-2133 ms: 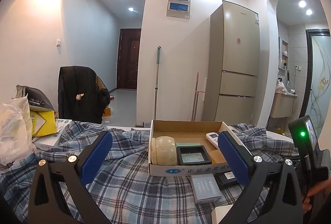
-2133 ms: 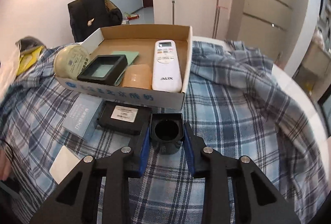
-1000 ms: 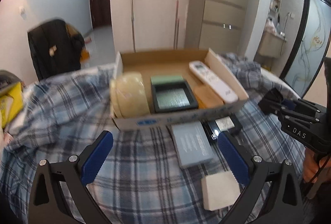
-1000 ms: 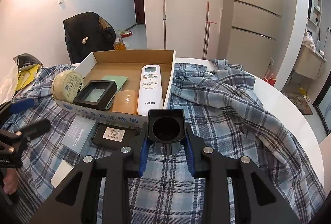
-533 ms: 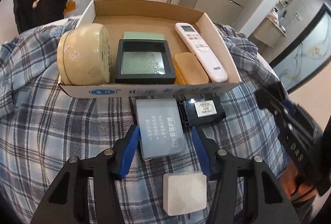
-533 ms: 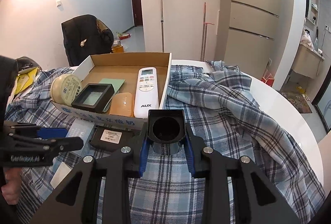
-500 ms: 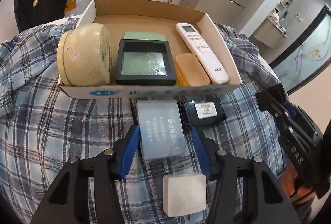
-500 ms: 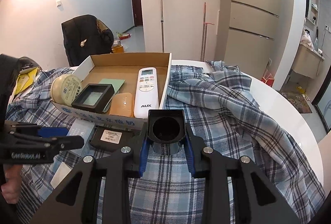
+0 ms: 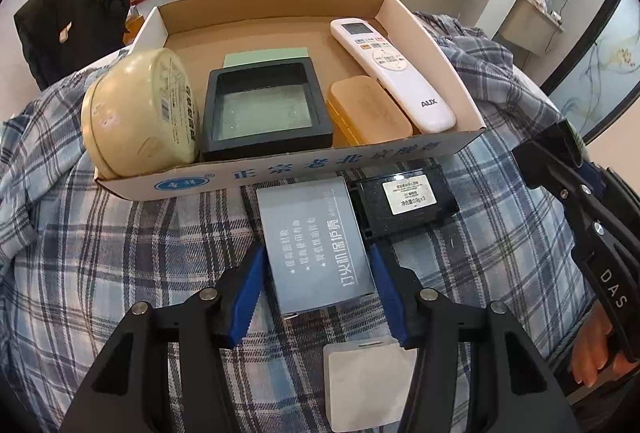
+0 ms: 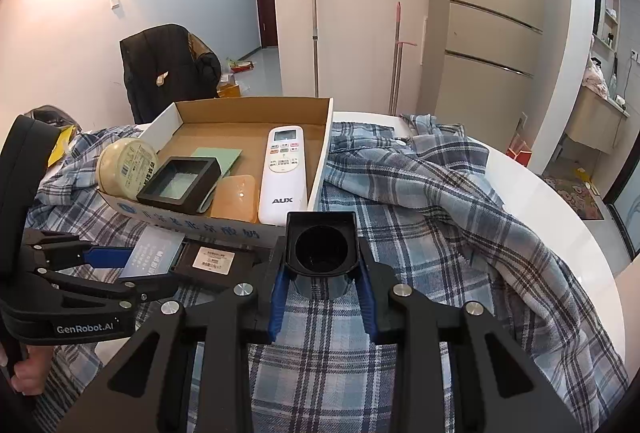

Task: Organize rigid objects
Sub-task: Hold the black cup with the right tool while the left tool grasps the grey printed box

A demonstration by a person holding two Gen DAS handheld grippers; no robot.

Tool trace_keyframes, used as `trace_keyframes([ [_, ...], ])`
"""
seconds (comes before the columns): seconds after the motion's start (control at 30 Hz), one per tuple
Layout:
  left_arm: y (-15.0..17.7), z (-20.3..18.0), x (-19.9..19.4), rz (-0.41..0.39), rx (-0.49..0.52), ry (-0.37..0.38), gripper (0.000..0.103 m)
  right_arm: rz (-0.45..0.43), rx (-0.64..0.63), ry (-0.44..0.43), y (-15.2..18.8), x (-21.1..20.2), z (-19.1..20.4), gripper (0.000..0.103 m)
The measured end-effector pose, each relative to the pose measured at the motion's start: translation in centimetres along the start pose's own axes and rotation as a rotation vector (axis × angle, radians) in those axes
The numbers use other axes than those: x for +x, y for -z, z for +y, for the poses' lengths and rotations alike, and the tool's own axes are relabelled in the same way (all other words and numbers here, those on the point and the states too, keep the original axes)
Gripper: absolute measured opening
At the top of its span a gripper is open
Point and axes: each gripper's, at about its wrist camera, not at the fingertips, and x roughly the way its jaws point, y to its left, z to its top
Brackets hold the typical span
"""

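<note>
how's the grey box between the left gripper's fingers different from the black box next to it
The grey box is pale, longer and printed with white lettering; the black box is dark, shorter and carries a small white label. The grey box sits between the left gripper pads; the black box lies free. Both rest flat on the plaid cloth.

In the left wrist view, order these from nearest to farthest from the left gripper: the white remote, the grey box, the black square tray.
1. grey box: between the jaws of the left gripper, on the plaid cloth.
2. black square tray: inside the cardboard box, front middle.
3. white remote: along the cardboard box's right wall, reaching farthest back.
</note>
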Motion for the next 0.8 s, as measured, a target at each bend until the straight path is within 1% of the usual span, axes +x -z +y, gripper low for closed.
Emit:
trace_keyframes([
  [0.07,0.1,0.3,-0.2,-0.004,-0.007,-0.005,0.053,0.000,0.000,0.000,0.0,0.0,0.0,0.029],
  [0.17,0.5,1.2,-0.6,0.003,-0.034,0.036,0.050,-0.002,0.001,-0.009,0.0,0.0,0.0,0.029],
  [0.23,1.0,2.0,-1.3,-0.002,-0.042,0.037,0.049,-0.001,0.000,-0.010,0.0,0.1,0.0,0.029],
  [0.33,1.6,2.8,-2.6,-0.028,-0.030,0.007,0.049,-0.001,-0.002,-0.010,0.0,0.0,0.1,0.029],
  [0.37,1.9,3.1,-3.0,-0.034,-0.024,-0.015,0.049,-0.001,-0.002,-0.010,0.0,0.0,0.1,0.029],
  [0.43,2.2,3.6,-3.2,-0.036,-0.012,-0.053,0.049,-0.002,-0.005,-0.007,0.1,0.0,0.1,0.029],
  [0.5,2.6,4.1,-3.0,-0.027,-0.007,-0.074,0.049,-0.001,-0.005,-0.004,0.1,0.0,0.1,0.029],
  [0.63,3.0,4.2,-2.2,-0.005,0.013,-0.076,0.049,0.003,-0.002,0.000,0.2,0.1,0.1,0.029],
  [0.73,3.3,3.7,-2.5,-0.042,0.051,-0.086,0.049,0.008,-0.002,0.000,0.2,0.2,0.0,0.029],
  [0.8,3.1,3.4,-2.4,-0.048,0.065,-0.099,0.052,0.013,-0.001,-0.003,0.3,0.3,0.0,0.029],
])
